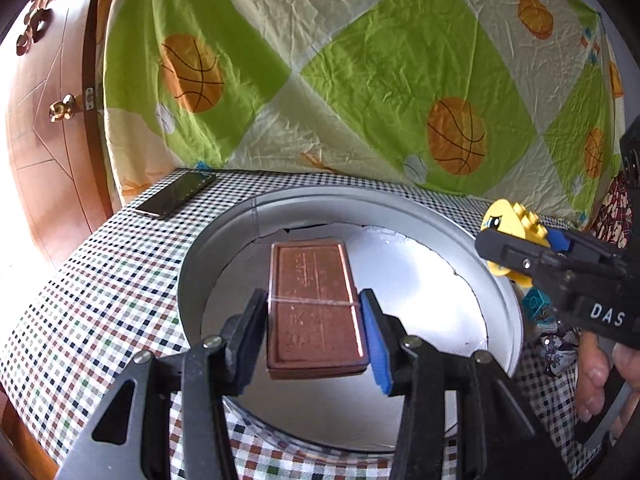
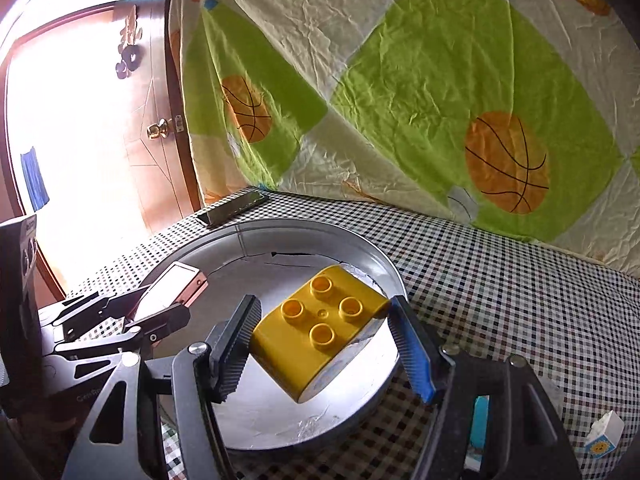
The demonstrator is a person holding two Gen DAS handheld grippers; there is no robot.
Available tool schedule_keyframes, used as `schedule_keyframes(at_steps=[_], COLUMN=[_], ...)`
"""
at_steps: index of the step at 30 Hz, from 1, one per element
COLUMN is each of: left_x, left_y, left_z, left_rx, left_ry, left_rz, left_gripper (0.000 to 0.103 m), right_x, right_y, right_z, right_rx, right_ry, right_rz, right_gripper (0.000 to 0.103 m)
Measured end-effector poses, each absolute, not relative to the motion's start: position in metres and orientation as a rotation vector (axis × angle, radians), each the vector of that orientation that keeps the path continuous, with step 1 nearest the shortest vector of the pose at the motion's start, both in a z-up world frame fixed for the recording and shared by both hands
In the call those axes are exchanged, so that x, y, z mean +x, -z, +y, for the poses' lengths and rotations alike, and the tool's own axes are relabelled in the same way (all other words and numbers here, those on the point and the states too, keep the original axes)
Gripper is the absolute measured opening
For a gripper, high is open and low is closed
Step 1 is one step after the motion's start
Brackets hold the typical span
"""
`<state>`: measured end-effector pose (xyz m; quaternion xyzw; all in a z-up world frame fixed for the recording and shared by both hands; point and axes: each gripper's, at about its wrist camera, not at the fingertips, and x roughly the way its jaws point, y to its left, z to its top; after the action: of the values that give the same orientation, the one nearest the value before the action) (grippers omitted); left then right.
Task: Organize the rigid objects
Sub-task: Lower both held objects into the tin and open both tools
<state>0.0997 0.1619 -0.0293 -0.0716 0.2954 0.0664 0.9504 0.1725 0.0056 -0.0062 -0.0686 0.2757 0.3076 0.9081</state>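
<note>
While both my hands hover over the round metal pan (image 1: 224, 248) on the checked tabletop (image 1: 100, 280), my left tongs (image 1: 316, 336) pinch a flat brown case (image 1: 314, 300) and my right tongs (image 2: 320, 340) pinch a yellow toy block (image 2: 316, 328), each held above the pan.

Between the left claw's (image 1: 316, 322) fingers sits a flat case (image 1: 314, 304), above the round pan (image 1: 208, 240) on the surface (image 1: 100, 280). The right claw (image 2: 320, 336) grips a block (image 2: 316, 328) over the same pan, with a phone (image 1: 176, 194) lying beyond the pan's far left rim.
</note>
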Motion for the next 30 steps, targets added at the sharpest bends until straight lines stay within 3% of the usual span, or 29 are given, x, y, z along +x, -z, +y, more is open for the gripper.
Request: schedule_keyframes(at_steps=[18, 24, 26, 30], left_x=[0.158, 0.159, 0.155, 0.136], left_y=[0.038, 0.032, 0.028, 0.015], left_z=[0.183, 0.182, 0.181, 0.172], left_rx=[-0.098, -0.060, -0.068, -0.061], left_ry=[-0.123, -0.168, -0.168, -0.190], left_rz=[0.795, 0.782, 0.777, 0.702], left_gripper=[0.046, 0.048, 0.052, 0.077], right_x=[0.230, 0.228, 0.227, 0.212], right_y=[0.039, 0.034, 0.031, 0.015], right_z=[0.039, 0.035, 0.031, 0.010], right_rx=[-0.210, -0.193, -0.172, -0.127], right_ry=[-0.612, -0.595, -0.599, -0.585], right_rz=[0.718, 0.686, 0.684, 0.646], right_gripper=[0.068, 0.081, 0.081, 0.081])
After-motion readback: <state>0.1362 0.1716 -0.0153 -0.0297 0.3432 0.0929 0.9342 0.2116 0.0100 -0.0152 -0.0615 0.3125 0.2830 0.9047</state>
